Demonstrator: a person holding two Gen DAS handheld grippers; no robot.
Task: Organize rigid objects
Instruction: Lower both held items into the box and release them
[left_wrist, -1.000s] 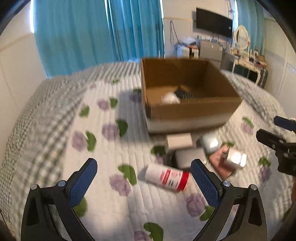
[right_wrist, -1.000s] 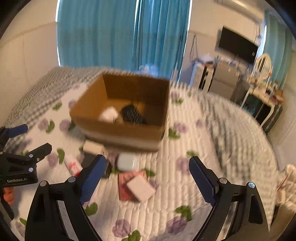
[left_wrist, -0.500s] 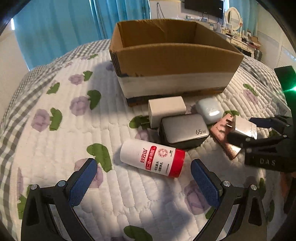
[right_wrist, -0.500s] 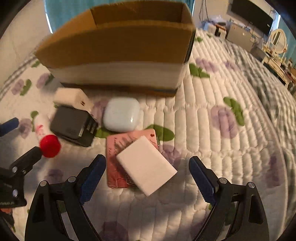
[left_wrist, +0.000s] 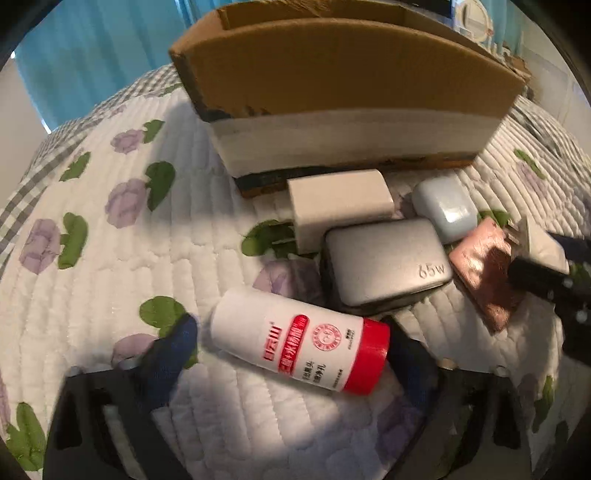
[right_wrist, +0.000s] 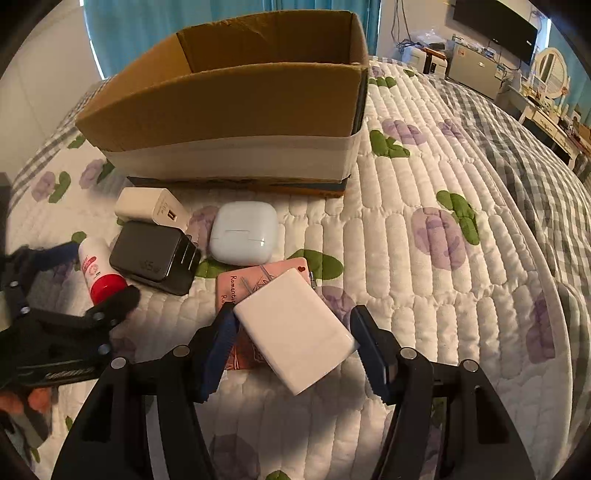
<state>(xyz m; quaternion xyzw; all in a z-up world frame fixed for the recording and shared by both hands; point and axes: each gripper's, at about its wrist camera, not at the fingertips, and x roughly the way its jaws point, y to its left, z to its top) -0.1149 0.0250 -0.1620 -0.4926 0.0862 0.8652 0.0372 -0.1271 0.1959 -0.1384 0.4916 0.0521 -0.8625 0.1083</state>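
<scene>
A white bottle with a red cap (left_wrist: 299, 350) lies on the quilt between the open fingers of my left gripper (left_wrist: 291, 347); it also shows in the right wrist view (right_wrist: 98, 271). My right gripper (right_wrist: 295, 343) is open around a white charger block (right_wrist: 295, 332) that rests on a pink card case (right_wrist: 255, 280). A grey 65W charger (left_wrist: 384, 266), a white adapter (left_wrist: 340, 203) and a pale earbud case (right_wrist: 243, 232) lie in front of the cardboard box (right_wrist: 229, 99).
The quilted bed runs off to the right (right_wrist: 461, 221). Blue curtains hang behind the box (left_wrist: 92, 55). A dresser with a mirror and a TV stand at the far right (right_wrist: 546, 74).
Both grippers have come down and forward. The left fingers now flank the bottle, and the right fingers have narrowed around the white charger block.
</scene>
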